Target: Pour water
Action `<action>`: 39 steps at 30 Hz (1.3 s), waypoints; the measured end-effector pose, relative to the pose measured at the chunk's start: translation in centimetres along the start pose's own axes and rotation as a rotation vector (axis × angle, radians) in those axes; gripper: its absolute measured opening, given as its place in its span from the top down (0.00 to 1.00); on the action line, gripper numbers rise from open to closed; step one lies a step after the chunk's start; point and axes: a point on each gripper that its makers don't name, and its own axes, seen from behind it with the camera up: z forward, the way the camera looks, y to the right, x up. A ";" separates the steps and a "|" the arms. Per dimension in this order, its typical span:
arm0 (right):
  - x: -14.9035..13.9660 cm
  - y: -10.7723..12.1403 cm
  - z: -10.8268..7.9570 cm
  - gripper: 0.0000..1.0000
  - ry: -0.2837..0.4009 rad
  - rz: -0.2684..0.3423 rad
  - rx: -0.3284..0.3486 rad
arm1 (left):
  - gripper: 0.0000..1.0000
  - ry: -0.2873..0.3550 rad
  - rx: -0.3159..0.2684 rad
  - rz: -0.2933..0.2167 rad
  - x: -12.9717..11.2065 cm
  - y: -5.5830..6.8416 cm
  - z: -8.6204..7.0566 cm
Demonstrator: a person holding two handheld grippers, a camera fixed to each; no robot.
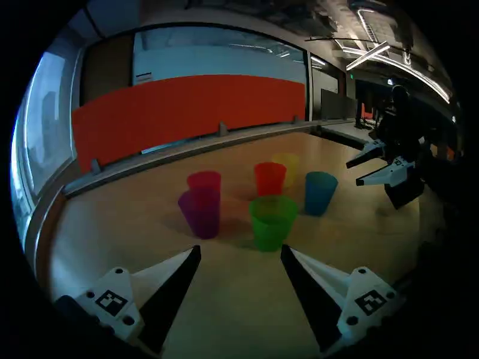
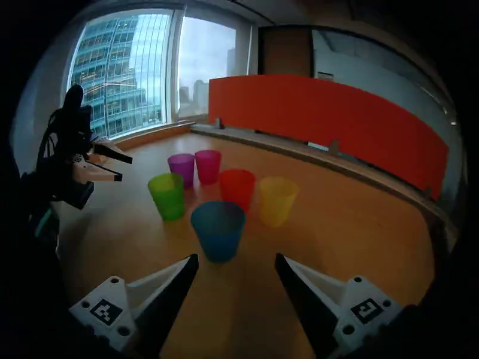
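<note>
Six plastic cups stand close together on a wooden table (image 1: 359, 233). In the left gripper view the green cup (image 1: 272, 222) is nearest, just beyond my open left gripper (image 1: 239, 248), with the purple cup (image 1: 202, 212) to its left. Behind them are the pink cup (image 1: 204, 179), red cup (image 1: 270, 178), yellow cup (image 1: 287, 166) and blue cup (image 1: 320, 192). My right gripper (image 1: 354, 174) hovers open to the right of the blue cup. In the right gripper view the blue cup (image 2: 218, 230) stands just ahead of the open right gripper (image 2: 235, 256). Nothing is held.
An orange partition (image 1: 191, 110) runs along the table's far edge. Large windows (image 2: 120, 78) lie beyond the table. The left gripper (image 2: 126, 169), with the hand holding it, hangs left of the green cup (image 2: 167, 195). Bare tabletop (image 2: 359, 239) surrounds the cups.
</note>
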 end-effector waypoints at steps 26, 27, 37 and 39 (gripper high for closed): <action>7.5 6.9 -3.0 0.00 0.317 0.094 -0.392 | 0.00 0.269 0.340 -0.097 6.3 -7.0 -3.3; 7.8 7.3 -3.1 0.00 0.332 0.101 -0.411 | 0.00 0.278 0.349 -0.098 6.5 -7.1 -3.4; 10.9 9.4 -4.4 0.00 0.463 0.141 -0.541 | 0.01 0.377 0.399 -0.112 9.2 -7.3 -4.5; 11.3 9.8 -4.8 0.00 0.483 0.154 -0.565 | 0.01 0.392 0.407 -0.109 9.7 -7.4 -4.6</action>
